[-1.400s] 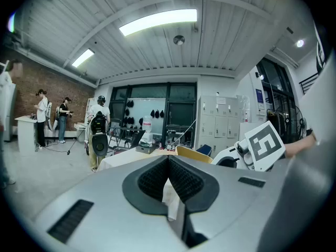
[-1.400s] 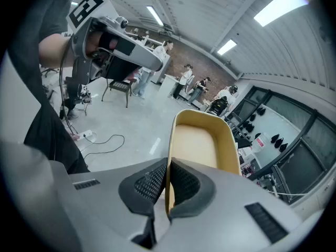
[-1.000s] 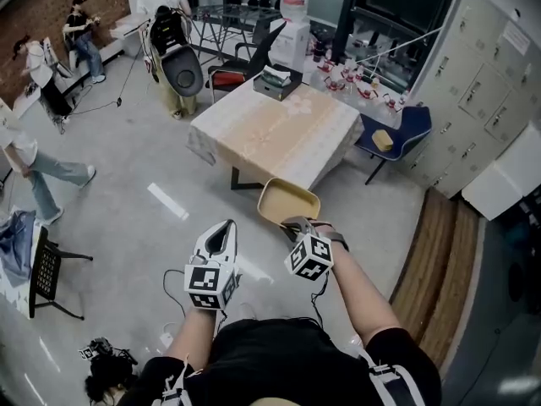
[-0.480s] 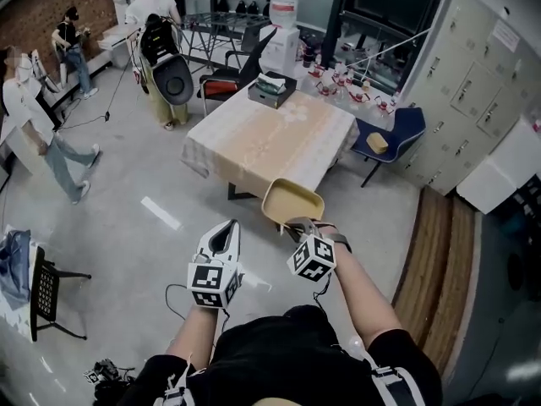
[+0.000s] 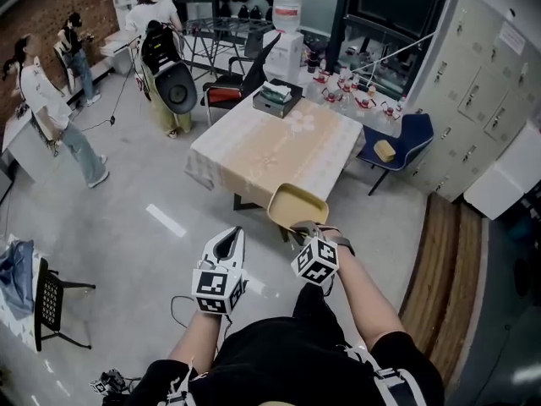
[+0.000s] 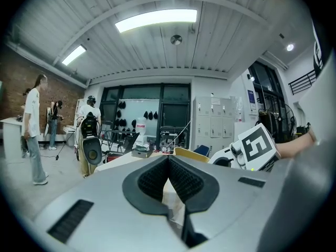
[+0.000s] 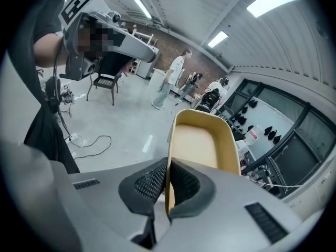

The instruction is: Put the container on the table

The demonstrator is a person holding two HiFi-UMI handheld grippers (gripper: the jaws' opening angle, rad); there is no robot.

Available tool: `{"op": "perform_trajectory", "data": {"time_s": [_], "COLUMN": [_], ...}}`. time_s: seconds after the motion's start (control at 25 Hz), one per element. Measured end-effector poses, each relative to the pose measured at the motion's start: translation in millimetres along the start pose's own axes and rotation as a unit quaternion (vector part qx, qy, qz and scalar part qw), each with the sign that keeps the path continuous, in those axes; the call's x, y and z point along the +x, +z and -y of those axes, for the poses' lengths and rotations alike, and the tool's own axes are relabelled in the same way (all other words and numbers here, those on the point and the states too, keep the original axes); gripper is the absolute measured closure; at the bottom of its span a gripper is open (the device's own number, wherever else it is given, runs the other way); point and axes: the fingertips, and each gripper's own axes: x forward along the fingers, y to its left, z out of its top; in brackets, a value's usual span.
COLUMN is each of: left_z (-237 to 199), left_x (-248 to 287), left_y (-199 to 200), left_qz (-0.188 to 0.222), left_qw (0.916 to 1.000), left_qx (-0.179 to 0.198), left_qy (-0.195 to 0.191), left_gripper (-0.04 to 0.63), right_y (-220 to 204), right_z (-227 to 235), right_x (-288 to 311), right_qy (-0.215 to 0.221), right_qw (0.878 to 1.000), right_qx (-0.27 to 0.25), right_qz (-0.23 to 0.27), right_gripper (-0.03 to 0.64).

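Right now the container [image 5: 297, 207] sits just below the middle of the head view. It is a shallow tan tray with rounded corners, carried in the air, and its far end meets the near edge of the table [image 5: 270, 142] in the picture. Whether it reaches over the tabletop cannot be told from this angle. The right gripper [image 5: 296, 227] is clenched on the container's near wall. In the right gripper view the thin rim runs between the two black pads [image 7: 184, 182], which press on it from both sides, and the container [image 7: 202, 143] stretches away from the jaws toward the upper middle of the frame with its inside bare.

The left gripper [image 5: 228, 242] is just left of the right one in the head view, apart from the container. In the left gripper view its jaws are together at the tips with nothing between them. That view also shows the container's yellow edge [image 6: 189, 154] at centre right.

The table wears a pale cloth and fills the upper middle of the head view. A box [image 5: 277, 97] stands at its far corner. A blue chair [image 5: 397, 138] stands to the table's right, and lockers [image 5: 482, 83] line the right side. People [image 5: 51, 100] stand at the upper left, well apart from the table.
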Motion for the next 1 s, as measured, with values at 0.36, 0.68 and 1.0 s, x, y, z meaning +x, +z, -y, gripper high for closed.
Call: {"op": "perform_trajectory", "data": {"time_s": [0.36, 0.68, 1.0], "left_z": [-26.3, -16.4, -12.6], "left_x": [146.6, 328.7, 462.2], "left_y": [9.6, 54.2, 77.3], "left_qz": [-0.006, 0.010, 0.005], "left_qw": [0.9990, 0.9951, 0.9915], "left_qx": [0.006, -0.003, -0.022], "left_qy": [0.044, 0.098, 0.128], "left_gripper": [0.581, 0.581, 0.581], "right_y": [-32.8, -97.6, -139.1], "right_z": [127.5, 293.0, 415.0], "right_x": [90.4, 156.2, 212.0], "right_qy": [0.016, 0.045, 0.067], "right_qw": [0.999, 0.997, 0.995], "right_qx": [-0.014, -0.041, -0.052], "right_qz": [0.028, 0.036, 0.050], "right_gripper": [0.595, 0.594, 0.592]}}
